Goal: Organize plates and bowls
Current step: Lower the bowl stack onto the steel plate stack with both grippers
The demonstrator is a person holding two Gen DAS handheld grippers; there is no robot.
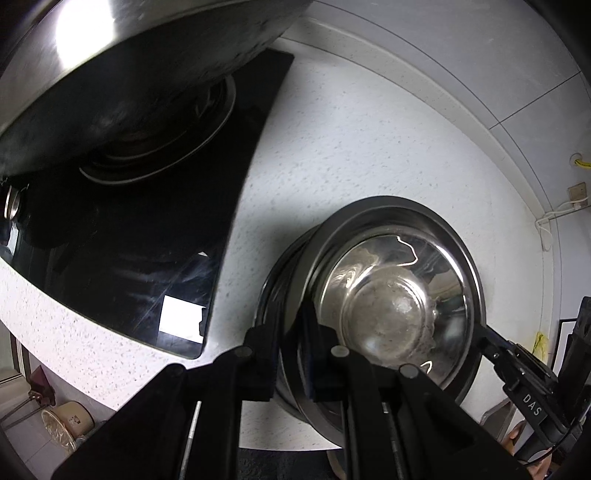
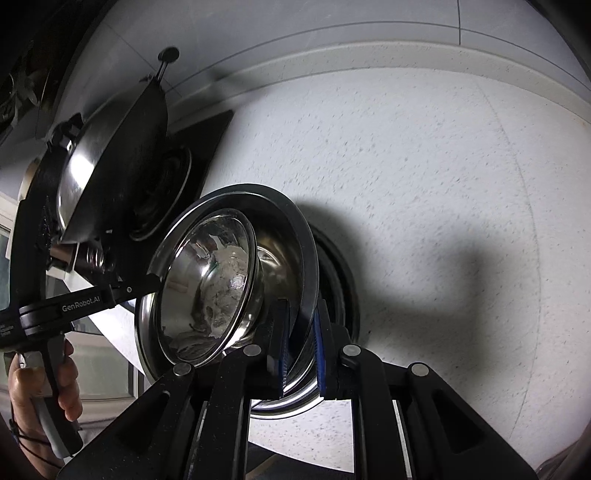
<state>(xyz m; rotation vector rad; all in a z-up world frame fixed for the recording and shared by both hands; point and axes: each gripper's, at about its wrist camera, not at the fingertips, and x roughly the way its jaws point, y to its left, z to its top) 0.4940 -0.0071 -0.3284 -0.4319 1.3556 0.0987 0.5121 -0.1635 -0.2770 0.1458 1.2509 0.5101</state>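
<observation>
We see open white countertop to the right of and beyond the stacked steel bowls, running bare to the wall tiles. To the left, the black stove top carries a big wok that blocks passage. Our left gripper and right gripper close the near side, each clamped on the bowls' rim.

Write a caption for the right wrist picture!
Right claw pinches the big shiny steel plate's rim, with a smaller round steel bowl nested inside.
</observation>
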